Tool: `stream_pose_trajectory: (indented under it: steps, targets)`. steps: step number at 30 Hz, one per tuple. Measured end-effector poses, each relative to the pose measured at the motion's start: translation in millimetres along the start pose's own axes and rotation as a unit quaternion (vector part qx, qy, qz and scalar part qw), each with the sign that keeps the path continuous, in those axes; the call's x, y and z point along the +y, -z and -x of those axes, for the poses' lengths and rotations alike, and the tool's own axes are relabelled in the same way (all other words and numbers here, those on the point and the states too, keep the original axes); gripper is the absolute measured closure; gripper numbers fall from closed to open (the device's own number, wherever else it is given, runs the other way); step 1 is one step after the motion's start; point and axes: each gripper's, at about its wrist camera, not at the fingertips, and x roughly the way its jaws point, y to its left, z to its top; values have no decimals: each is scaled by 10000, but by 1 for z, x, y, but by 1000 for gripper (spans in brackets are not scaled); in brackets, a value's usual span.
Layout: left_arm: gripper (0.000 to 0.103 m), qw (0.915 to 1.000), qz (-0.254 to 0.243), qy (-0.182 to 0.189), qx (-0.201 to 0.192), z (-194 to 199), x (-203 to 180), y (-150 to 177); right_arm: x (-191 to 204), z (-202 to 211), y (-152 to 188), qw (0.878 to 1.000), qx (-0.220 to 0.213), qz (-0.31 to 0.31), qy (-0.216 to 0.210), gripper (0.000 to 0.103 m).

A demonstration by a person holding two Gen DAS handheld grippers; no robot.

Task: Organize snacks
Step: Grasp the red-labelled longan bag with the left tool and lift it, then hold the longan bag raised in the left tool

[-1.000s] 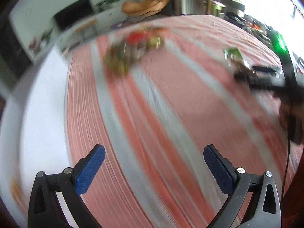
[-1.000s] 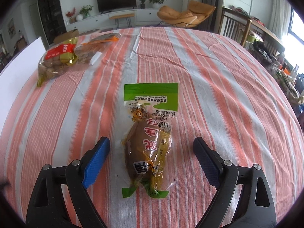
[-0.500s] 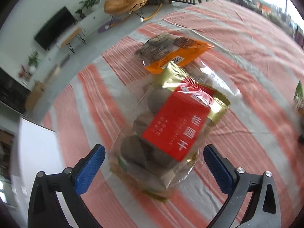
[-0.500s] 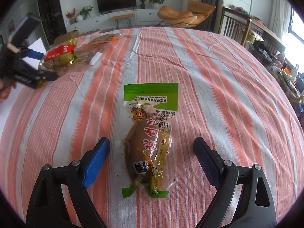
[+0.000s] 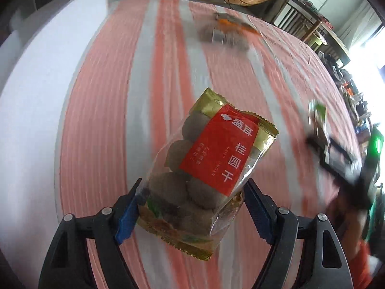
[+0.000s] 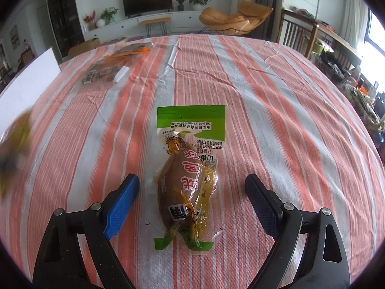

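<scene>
Left gripper: the left gripper (image 5: 190, 207) has its blue pads pressed on both sides of the clear bag of brown dried longans with a red label and gold trim (image 5: 204, 166), jaws closing on it, the bag lifted clear of the orange-and-white striped tablecloth (image 5: 101, 125).
Grip advice: the pinch sits low on the bag, so most of the pouch hangs ahead of the pads; the person does best to squeeze gently, because hard round fruit can shift inside slack film, and to carry it level.
Longan label: white characters on red read 桂圆干, with a brand mark 益耳 above; smaller lines beside them are too small to read.
Right gripper: the right gripper (image 6: 192, 204) stands spread wide, touching nothing.
Its target: the vacuum-sealed brown snack pouch with a green header (image 6: 186, 178) lies flat between and just ahead of the open jaws.
Pouch writing: upside down from this view, "ZHE JIANG LV ZHOU FOOD CO.,LTD" on the green band, a cartoon face below; large red characters not clearly legible.
Far left ahead: a flat brown-and-orange packet (image 6: 105, 71), print unreadable.
</scene>
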Motion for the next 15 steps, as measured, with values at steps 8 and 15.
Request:
stream_pose_trajectory:
  steps: [8,15]
  targets:
    - [5,9864,-1258,-449,-953,-20,-25,22,0,0,0,10000,0,-4,0,12]
    - [0,9843,-1096,-515,-1287,-40,-12,18,0,0,0,10000,-1,-4,3,12]
